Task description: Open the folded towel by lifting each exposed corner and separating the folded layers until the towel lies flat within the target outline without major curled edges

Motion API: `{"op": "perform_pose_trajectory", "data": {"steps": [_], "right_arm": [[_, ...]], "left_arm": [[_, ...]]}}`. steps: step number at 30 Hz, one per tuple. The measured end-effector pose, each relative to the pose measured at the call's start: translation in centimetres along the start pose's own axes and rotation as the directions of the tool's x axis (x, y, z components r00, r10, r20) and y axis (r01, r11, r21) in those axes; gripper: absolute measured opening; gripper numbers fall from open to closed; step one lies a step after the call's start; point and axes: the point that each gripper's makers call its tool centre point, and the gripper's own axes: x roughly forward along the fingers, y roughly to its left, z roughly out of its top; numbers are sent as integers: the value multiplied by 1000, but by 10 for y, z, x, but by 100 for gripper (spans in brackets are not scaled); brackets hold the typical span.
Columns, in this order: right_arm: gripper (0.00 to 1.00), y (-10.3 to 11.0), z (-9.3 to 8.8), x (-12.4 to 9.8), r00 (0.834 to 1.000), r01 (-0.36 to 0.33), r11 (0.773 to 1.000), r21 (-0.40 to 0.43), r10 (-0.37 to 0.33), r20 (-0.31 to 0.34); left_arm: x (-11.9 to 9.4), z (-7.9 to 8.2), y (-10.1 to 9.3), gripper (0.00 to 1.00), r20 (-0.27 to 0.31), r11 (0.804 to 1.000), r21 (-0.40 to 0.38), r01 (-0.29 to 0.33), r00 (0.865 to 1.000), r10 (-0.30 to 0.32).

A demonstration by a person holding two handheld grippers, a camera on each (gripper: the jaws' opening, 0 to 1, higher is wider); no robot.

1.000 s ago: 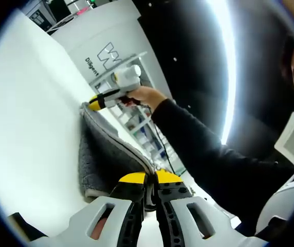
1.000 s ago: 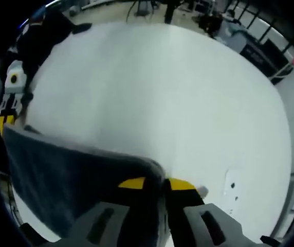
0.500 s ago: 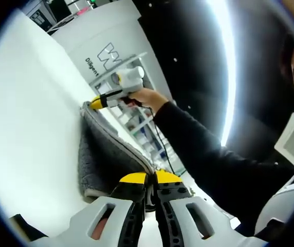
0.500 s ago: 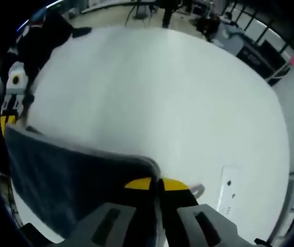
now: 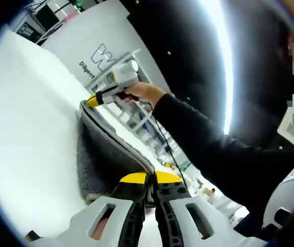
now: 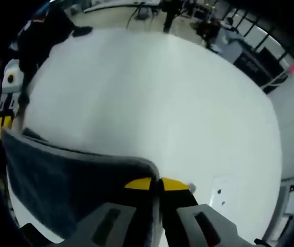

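Observation:
A grey towel hangs stretched in the air above a white table. My left gripper is shut on its near corner, yellow tips pressed together. At the far corner the right gripper, held by a hand in a dark sleeve, pinches the towel's edge. In the right gripper view the towel spans from my right gripper, shut on its corner, across to the left gripper at the far left. The towel's top hem runs taut between both grippers.
A white cylinder with a logo stands behind the table. A small white plate with dark dots lies on the table near the right gripper. Dark equipment and chairs stand beyond the far table edge.
Both grippers keep hold of the towel corners. The views have shifted slightly, and the right gripper sits a little higher and further in the left gripper view.

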Motion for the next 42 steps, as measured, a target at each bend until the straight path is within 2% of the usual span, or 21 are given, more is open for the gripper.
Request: {"op": "perform_pose_trajectory", "data": {"steps": [1, 4, 10, 23, 28, 31, 42], "right_arm": [[0, -3, 4, -1, 1000, 1, 1000, -2, -1, 4], [0, -2, 12, 0, 1000, 4, 1000, 0, -4, 4], [0, 1, 17, 4, 1000, 8, 1000, -7, -8, -28], [0, -8, 42, 9, 999, 34, 999, -2, -34, 1], [0, -8, 53, 6, 999, 26, 999, 23, -27, 35], [0, -8, 56, 1, 999, 24, 999, 30, -25, 40], [0, -14, 63, -12, 998, 52, 999, 14, -53, 45]], "left_arm": [[-1, 1, -3, 2, -3, 999, -32, 13, 1000, -13], [-6, 8, -2, 3, 12, 1000, 6, 1, 1000, -1], [-12, 15, 4, 2, 25, 1000, 8, -14, 1000, 13], [-27, 42, 19, 3, 77, 998, 14, -55, 996, 54], [-29, 51, 13, 3, 108, 998, 46, -40, 994, 35], [-30, 51, 9, 2, 94, 999, 44, -23, 995, 19], [-32, 58, 5, 2, 113, 995, 90, -35, 993, 24]]}}
